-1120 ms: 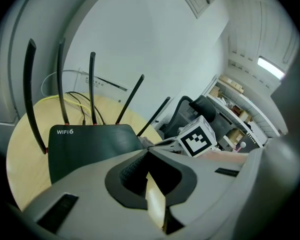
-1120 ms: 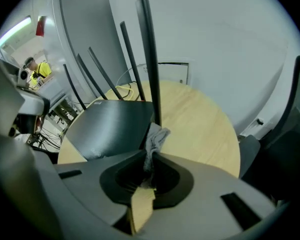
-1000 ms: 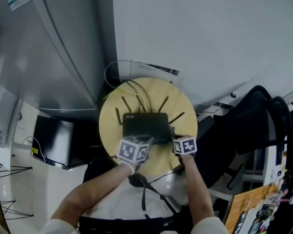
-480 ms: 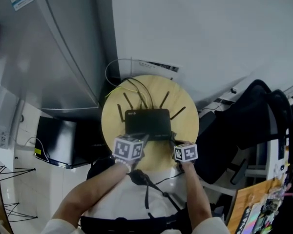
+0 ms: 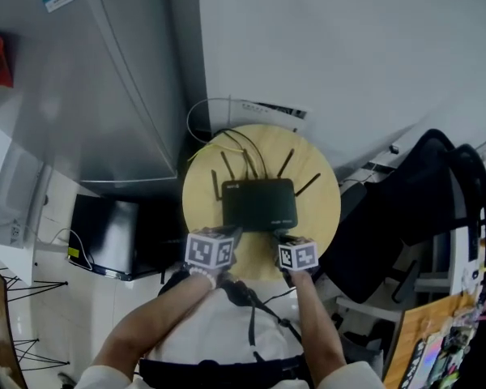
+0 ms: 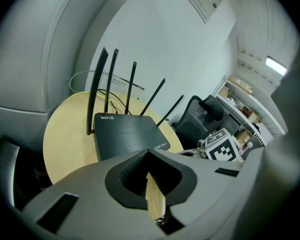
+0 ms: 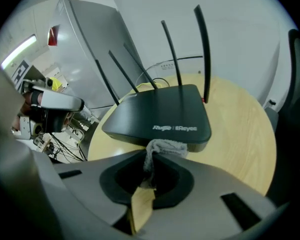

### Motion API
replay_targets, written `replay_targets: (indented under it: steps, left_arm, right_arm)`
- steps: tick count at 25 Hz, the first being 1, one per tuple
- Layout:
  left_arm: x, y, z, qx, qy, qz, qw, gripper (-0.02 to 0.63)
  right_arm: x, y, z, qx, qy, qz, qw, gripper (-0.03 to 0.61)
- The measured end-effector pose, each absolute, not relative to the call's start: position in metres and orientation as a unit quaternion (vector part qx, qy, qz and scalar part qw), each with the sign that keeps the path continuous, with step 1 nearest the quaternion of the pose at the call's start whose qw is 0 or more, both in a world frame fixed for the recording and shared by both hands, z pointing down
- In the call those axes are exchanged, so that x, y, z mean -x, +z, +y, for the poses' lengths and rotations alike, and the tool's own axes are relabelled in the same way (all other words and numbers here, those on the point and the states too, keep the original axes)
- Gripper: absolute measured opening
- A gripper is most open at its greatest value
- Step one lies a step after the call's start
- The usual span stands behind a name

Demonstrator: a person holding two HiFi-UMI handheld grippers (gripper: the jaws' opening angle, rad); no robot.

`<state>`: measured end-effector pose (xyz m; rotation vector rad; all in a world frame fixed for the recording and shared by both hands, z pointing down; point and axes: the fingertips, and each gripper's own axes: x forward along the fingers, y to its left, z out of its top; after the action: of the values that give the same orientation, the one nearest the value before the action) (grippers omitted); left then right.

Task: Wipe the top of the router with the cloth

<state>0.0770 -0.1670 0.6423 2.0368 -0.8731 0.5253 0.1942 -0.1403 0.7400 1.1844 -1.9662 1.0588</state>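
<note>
A tall grey metal cabinet stood at the left, past the table's left edge. The round pale wooden table carried the flat black plastic router at its middle, closer to the far edge. The router's thin black antennas rose along its far side, and a yellow and black tangle of cables lay at the table's far edge.

The left gripper hung over the near edge of the table, aimed at the router's near-left corner. Its jaws were pressed together with nothing between them, and their tips stopped just short of the router's near side.

The right gripper sat at the router's near-right corner, jaws clamped on the small grey towelling cloth. A bunched tuft of it stuck out past the tips and lay against the router's near edge, below the printed brand name. Whether it reached the top surface was hard to judge from here.

Beyond the table's right edge stood what looked like a black office chair.
</note>
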Motion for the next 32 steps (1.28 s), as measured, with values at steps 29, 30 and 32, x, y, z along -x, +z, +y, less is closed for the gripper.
replay_targets:
  steps: [29,30,32]
  left_arm:
    - [0.054,0.658,-0.144,-0.784,0.21,-0.377,0.448,-0.002]
    - [0.056,0.657,-0.145,-0.784,0.208,-0.376,0.447,-0.002]
    - [0.062,0.657,-0.149,-0.785,0.205,-0.376,0.447,-0.002]
  right_arm:
    - [-0.001,0.735,-0.128,-0.375,0.44,-0.76,0.296,0.037]
    - [0.001,0.733,-0.126,-0.373,0.441,-0.761,0.295,0.037]
    - [0.005,0.729,-0.127,-0.378,0.438,-0.761,0.294,0.037]
